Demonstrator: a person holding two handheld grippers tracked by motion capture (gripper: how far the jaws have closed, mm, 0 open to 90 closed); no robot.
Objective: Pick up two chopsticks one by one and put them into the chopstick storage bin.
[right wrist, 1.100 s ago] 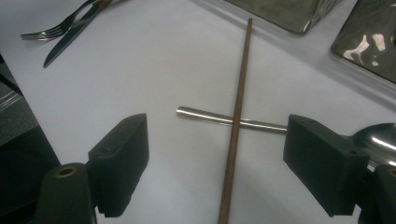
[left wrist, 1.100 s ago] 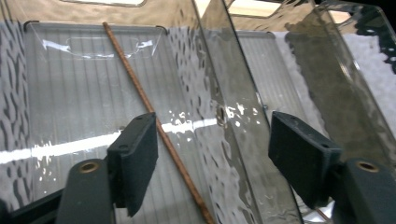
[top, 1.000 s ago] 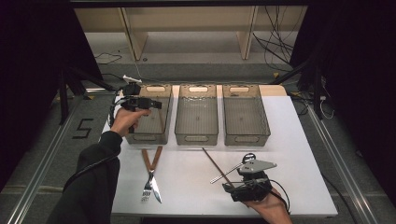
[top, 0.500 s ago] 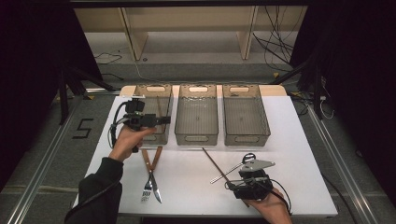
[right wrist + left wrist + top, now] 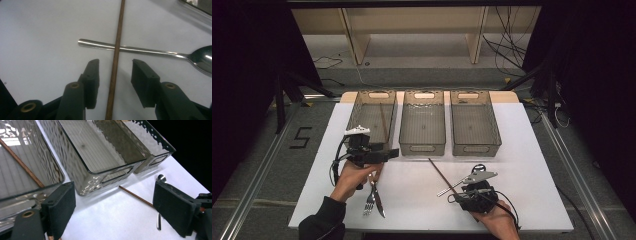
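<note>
A brown chopstick [image 5: 118,37] lies on the white table [image 5: 522,165], crossing over a steel spoon [image 5: 150,51]. My right gripper [image 5: 115,85] straddles its near end; the jaws have just been closing, and a gap still shows between each pad and the stick. In the high view this gripper [image 5: 462,194] sits at the front right, with chopstick [image 5: 439,170] and spoon [image 5: 449,188] beside it. My left gripper [image 5: 382,154] hovers just before the left bin [image 5: 362,107]; its jaws have just been opening and stand wide with nothing between them. A second chopstick [image 5: 383,122] lies in that bin.
Three smoky clear bins stand in a row across the table: left, middle [image 5: 423,145] and right [image 5: 475,145]. A fork [image 5: 369,205] and a knife [image 5: 379,205] lie by my left hand near the front edge. Dark rails and floor flank the table.
My left hand has drawn back from over the left bin toward the front of the table and come lower. The right gripper has stayed put while its jaws narrowed around the chopstick.
</note>
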